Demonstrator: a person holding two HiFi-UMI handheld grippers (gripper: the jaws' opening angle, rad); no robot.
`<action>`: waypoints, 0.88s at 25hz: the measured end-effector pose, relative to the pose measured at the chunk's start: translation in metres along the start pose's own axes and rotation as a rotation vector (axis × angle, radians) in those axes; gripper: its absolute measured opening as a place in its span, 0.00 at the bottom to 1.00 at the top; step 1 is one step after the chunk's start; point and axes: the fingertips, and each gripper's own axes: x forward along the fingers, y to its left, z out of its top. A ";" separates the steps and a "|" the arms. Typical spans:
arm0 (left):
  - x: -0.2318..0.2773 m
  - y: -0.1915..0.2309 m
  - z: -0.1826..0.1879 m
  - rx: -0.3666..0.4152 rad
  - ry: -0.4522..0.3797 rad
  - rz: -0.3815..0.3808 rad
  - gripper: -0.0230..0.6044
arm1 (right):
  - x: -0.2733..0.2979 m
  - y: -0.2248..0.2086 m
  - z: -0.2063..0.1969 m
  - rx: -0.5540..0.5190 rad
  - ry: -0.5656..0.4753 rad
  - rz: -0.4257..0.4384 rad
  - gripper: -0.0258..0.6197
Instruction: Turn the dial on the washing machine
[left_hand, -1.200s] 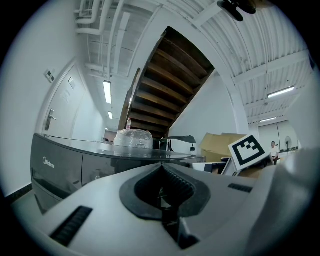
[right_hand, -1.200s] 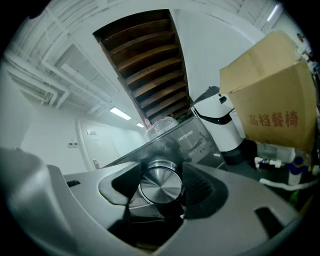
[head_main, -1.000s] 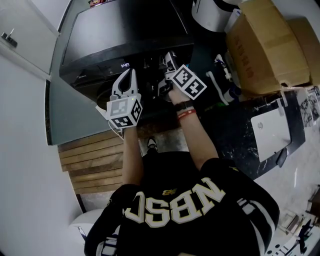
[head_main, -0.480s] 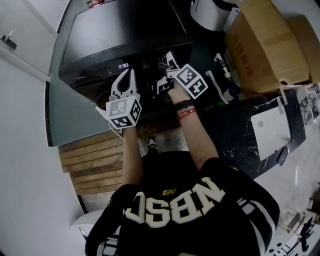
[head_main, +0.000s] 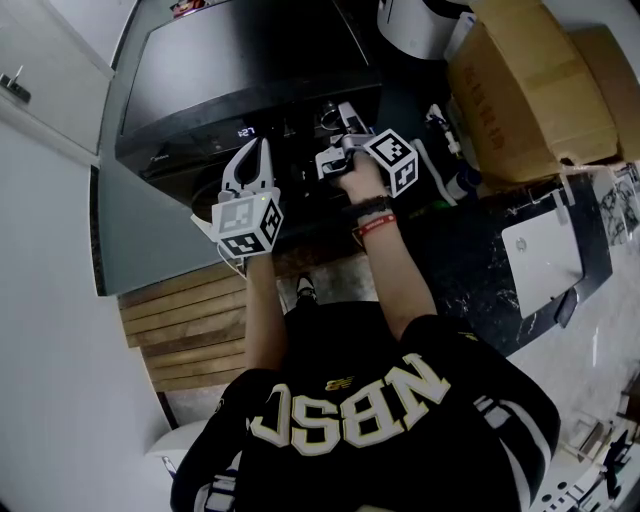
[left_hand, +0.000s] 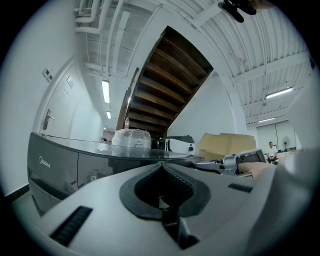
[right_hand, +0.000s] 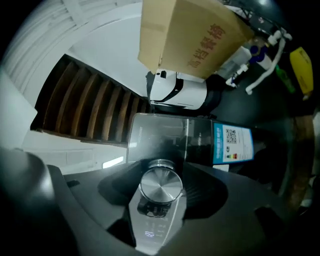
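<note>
Now the right hand-held gripper (head_main: 338, 125) has its jaws closed on the round silver dial (right_hand: 161, 185), one jaw on each side. The dial sits on the front panel of the dark washing machine (head_main: 250, 60), near a small lit display (head_main: 247, 131). Just to the left, the left hand-held gripper (head_main: 260, 150) points up with its jaws pressed together and nothing in them, and a big cardboard box (head_main: 530, 90) is off to the right.

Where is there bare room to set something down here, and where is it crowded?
Freest: the washing machine's dark lid, between its display and far edge. Also the dark marbled surface between the person's right arm and the white flat device. Crowded: right of the machine, with cardboard boxes and bottles, and the dial, clamped by the right gripper.
</note>
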 end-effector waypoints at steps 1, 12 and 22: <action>0.000 0.000 0.000 -0.001 0.002 0.000 0.06 | 0.000 -0.001 0.000 0.026 0.002 0.003 0.45; 0.001 -0.006 -0.001 -0.003 0.004 -0.007 0.06 | -0.011 0.004 0.005 -0.098 0.073 0.054 0.45; -0.007 -0.012 0.001 0.008 0.001 0.010 0.06 | -0.050 0.029 0.001 -0.780 0.170 0.117 0.29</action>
